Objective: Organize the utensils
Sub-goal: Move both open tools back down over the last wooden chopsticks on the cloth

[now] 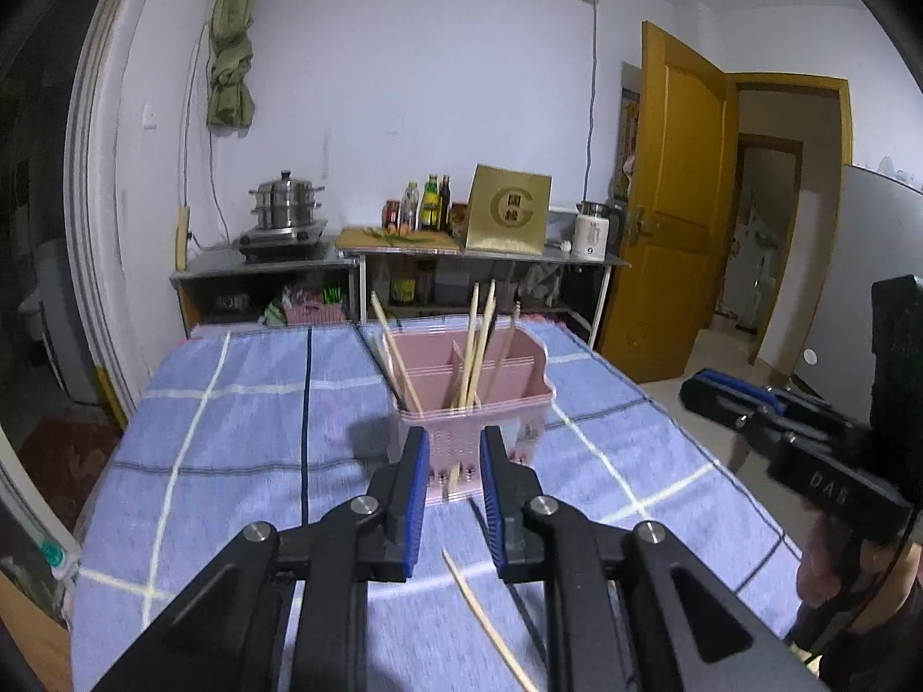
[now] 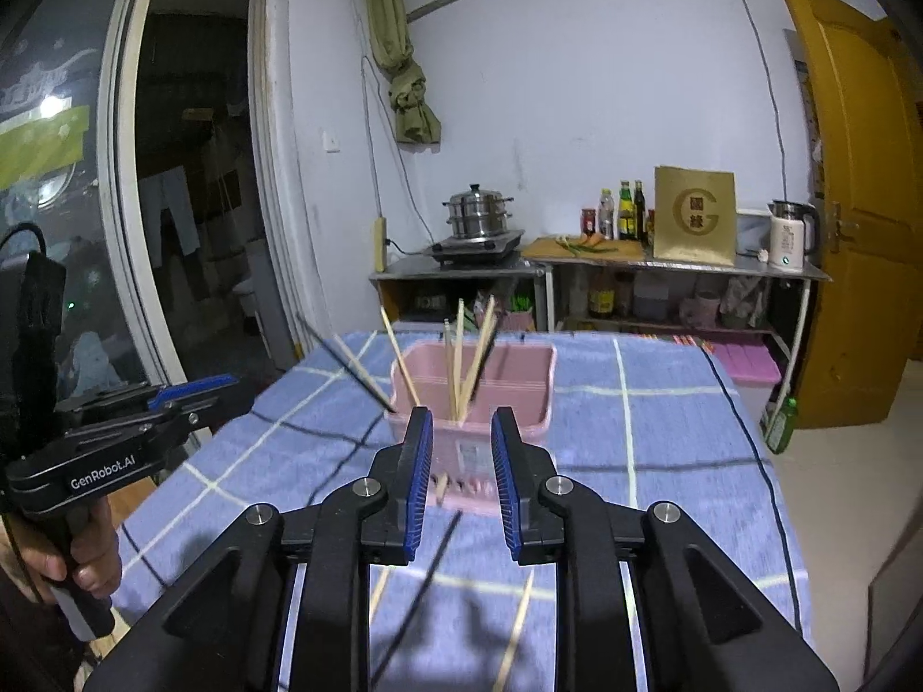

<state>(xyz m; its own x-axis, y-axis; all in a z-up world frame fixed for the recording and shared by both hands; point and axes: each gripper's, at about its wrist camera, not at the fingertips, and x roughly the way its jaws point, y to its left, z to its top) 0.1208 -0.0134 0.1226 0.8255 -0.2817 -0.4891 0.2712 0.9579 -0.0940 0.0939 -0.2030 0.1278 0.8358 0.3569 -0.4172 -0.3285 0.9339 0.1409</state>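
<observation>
A pink divided utensil caddy (image 1: 519, 398) stands on the blue checked tablecloth (image 1: 242, 438), with several wooden and dark chopsticks (image 1: 476, 346) leaning in it. It also shows in the right wrist view (image 2: 519, 386). My left gripper (image 1: 454, 464) is open and empty, just short of the caddy. A loose wooden chopstick (image 1: 484, 623) and a dark one (image 1: 507, 576) lie on the cloth below it. My right gripper (image 2: 461, 450) is open and empty, facing the caddy. Loose chopsticks lie below it: a dark one (image 2: 421, 588) and a wooden one (image 2: 516, 634).
The right gripper body (image 1: 807, 438) sits at the right table edge, the left one (image 2: 115, 450) at the left edge. Behind the table stand steel shelves with a steamer pot (image 1: 285, 202), bottles (image 1: 427, 205), a gold box (image 1: 507, 210) and a kettle (image 1: 594, 230). A yellow door (image 1: 675, 202) stands open.
</observation>
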